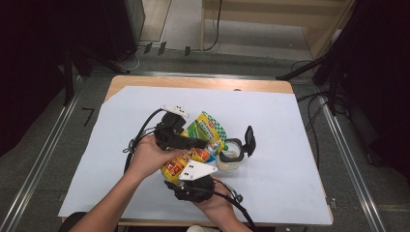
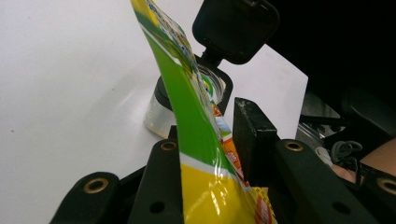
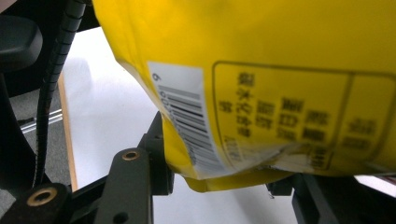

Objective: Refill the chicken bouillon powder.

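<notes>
A yellow and green snack bag (image 1: 205,128) is held over the white sheet by both grippers. My left gripper (image 1: 199,143) is shut on the bag's middle; in the left gripper view the bag (image 2: 196,130) runs up between the jaws (image 2: 210,140). From below, my right gripper (image 1: 186,175) is shut on the yellow bottom end, where the bag's barcode (image 3: 187,116) shows. The bag's upper end leans toward a clear container (image 1: 229,158) whose black flip lid (image 1: 250,140) stands open. In the left gripper view the container (image 2: 156,116) sits just behind the bag, its lid (image 2: 233,30) above.
A white sheet (image 1: 290,121) covers most of the wooden table (image 1: 193,82). Cables trail from both grippers toward the near edge. Dark stands and cables sit on the floor around the table.
</notes>
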Demonstrator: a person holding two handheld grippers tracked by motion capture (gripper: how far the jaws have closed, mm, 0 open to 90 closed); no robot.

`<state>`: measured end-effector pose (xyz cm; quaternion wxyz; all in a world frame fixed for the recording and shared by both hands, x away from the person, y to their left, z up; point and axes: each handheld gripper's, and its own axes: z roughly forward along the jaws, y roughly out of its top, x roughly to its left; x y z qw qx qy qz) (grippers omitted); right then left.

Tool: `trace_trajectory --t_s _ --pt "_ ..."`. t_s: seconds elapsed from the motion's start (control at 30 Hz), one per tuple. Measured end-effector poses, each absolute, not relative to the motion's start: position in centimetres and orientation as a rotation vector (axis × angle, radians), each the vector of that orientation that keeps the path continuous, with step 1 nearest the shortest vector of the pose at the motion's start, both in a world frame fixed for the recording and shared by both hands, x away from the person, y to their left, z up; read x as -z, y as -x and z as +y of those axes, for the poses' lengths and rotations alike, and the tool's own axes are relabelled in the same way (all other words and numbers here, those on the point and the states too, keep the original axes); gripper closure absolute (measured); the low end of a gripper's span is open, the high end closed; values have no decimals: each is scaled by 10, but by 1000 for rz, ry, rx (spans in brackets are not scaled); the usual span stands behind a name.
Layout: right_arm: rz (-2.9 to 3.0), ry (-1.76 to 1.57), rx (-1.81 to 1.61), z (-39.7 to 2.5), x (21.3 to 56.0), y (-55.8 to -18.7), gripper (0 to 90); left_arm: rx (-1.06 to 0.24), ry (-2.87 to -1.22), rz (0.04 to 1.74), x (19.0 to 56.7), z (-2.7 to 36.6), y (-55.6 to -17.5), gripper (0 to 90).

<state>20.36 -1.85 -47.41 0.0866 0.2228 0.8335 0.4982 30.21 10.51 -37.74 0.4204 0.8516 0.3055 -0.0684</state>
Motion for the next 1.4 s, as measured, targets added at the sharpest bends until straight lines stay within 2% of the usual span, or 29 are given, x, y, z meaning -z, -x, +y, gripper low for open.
trace_trajectory --t_s 0.53,0.7,0.9,1.4 --pt "2498 -730 -1529 -23 472 -210 565 233 -2194 806 376 88 -316 731" --pt "2492 -700 -1540 -27 467 -211 551 290 -2220 853 373 82 -325 779" --pt "2481 -649 -1501 -26 467 -208 559 322 -2223 863 374 81 -328 795" --pt "2436 -753 -1593 -30 463 -212 575 297 -2175 834 369 85 -324 667"
